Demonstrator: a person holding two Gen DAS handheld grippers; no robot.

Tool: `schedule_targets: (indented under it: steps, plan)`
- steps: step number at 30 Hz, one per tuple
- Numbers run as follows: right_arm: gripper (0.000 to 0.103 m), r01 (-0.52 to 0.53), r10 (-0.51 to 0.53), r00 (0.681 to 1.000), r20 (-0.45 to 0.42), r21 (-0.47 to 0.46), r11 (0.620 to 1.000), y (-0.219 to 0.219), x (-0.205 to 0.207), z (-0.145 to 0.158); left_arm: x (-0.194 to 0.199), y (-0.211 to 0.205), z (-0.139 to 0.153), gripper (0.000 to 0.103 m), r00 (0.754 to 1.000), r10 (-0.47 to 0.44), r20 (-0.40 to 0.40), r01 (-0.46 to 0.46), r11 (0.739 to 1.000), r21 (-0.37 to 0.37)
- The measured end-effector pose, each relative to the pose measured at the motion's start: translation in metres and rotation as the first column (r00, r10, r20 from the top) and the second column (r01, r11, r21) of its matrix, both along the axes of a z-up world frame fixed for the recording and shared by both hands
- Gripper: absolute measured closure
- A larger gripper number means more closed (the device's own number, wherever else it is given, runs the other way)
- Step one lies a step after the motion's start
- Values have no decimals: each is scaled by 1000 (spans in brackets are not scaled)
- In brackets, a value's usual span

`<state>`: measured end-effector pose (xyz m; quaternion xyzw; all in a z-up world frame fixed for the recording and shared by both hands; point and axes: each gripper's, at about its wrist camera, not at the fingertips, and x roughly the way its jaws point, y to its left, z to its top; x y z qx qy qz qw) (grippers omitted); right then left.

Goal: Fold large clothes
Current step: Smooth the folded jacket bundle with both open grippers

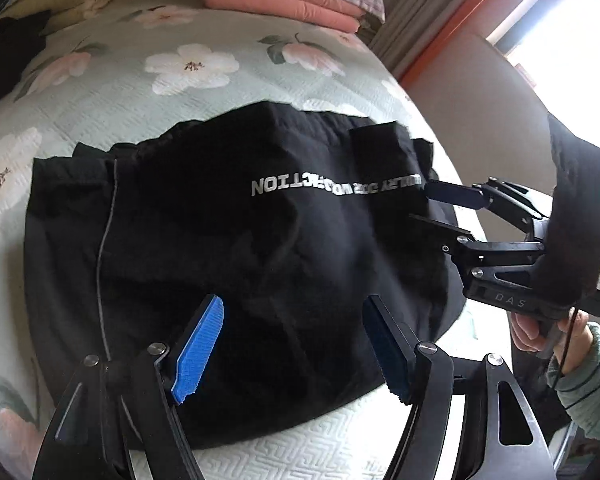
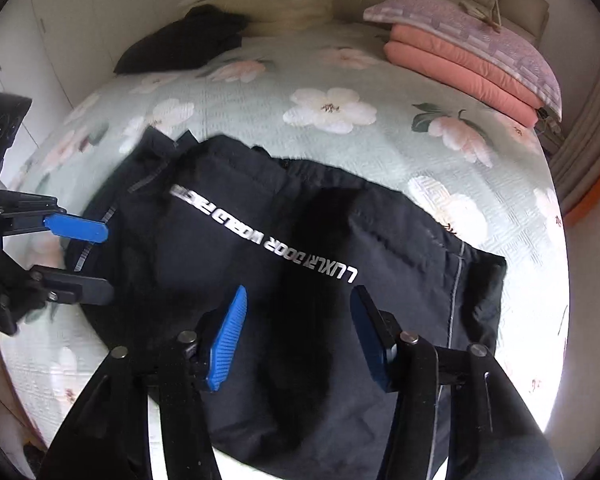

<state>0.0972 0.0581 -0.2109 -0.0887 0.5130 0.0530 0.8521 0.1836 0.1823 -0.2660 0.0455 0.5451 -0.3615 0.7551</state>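
A large black garment (image 1: 236,240) with white lettering lies folded on the floral bedspread (image 1: 172,92); the right wrist view shows it too (image 2: 400,248). My left gripper (image 1: 292,348) hangs open over its near edge, blue pads wide apart with nothing pinched. The same gripper (image 2: 88,258) shows from the side at the garment's left edge. My right gripper (image 2: 298,340) stands open above the garment, with a dark furry strip (image 2: 312,240) lying below the gap. In the left wrist view it (image 1: 440,210) sits at the garment's right edge, jaws apart, held by a hand (image 1: 528,332).
Folded pink blankets (image 2: 460,64) under a purple pillow (image 2: 472,28) lie at the head of the bed. A dark clothes pile (image 2: 184,40) and cream bedding (image 2: 284,12) sit at the back left. White cupboards (image 2: 60,20) stand to the left, a curtain (image 2: 592,152) to the right.
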Motion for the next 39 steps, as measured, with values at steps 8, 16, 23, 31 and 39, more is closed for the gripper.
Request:
schedule_targets:
  steps: [8, 16, 23, 31, 39]
  plan:
    - [9, 197, -191, 975, -109, 41, 980, -61, 50, -102, 83, -18, -70, 24, 981, 182, 66, -187, 979, 84]
    - [19, 195, -190, 980, -55, 124, 973, -71, 44, -54, 83, -7, -44, 23, 974, 209, 85, -214, 976, 51]
    - [23, 137, -141, 989, 36, 96, 986, -40, 84, -18, 103, -3, -19, 24, 961, 250, 116, -255, 967, 28]
    - [26, 216, -205, 971, -120, 86, 973, -53, 128, -107, 131, 10, -73, 23, 951, 306, 39, -307, 951, 31]
    - [26, 219, -209, 972, -103, 100, 971, -44, 111, -90, 119, 8, -60, 23, 941, 328, 87, -334, 941, 60]
